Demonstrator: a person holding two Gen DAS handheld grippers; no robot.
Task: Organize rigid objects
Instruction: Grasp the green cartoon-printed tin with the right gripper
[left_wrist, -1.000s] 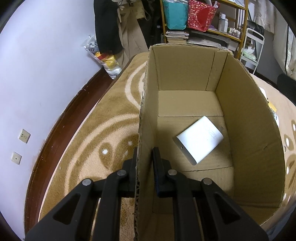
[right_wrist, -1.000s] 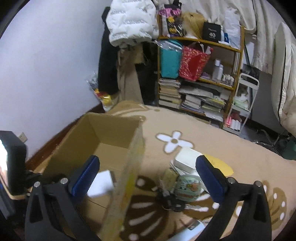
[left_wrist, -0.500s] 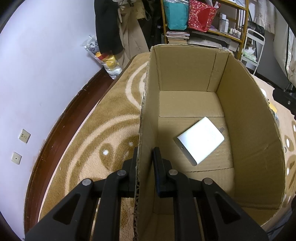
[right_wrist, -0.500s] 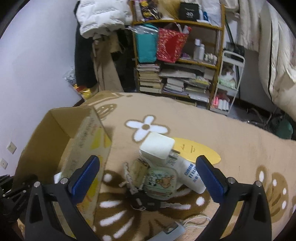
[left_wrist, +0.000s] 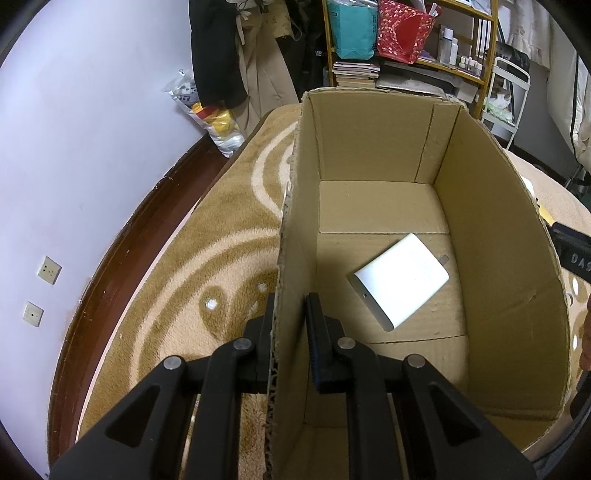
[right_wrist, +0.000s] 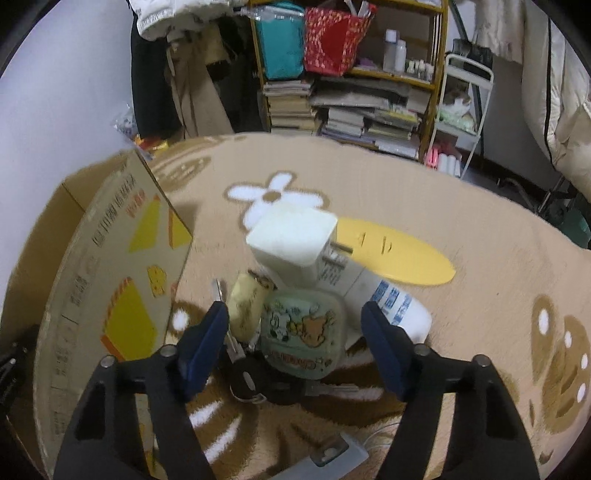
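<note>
L gripper (left_wrist: 291, 325): clamped on left wall of cardboard box (left_wrist: 487, 229), one finger outside, one inside; unchanged vs a sec ago, just steadying the box.
Box: on rug (left_wrist: 207, 258), near rug's left edge by the wall; open top.
In box: white flat device (left_wrist: 400, 280) lying on box floor, toward right wall, same spot as before.
R gripper (right_wrist: 293, 345): jaws wide apart, nothing held. A sec ago it looked over the box; now swung right & dropped low over the pile on mid rug.
Pile: cartoon-print tin (right_wrist: 304, 334) sits between the fingers, not touched yet; beige pouch (right_wrist: 245, 306) to its left, keys (right_wrist: 243, 373) below, white charger block (right_wrist: 291, 238) behind, white tube (right_wrist: 384, 302) to its right.
Meaning: prob. one item packed, next pick lining up, likely the tin; most of pile left.
</note>
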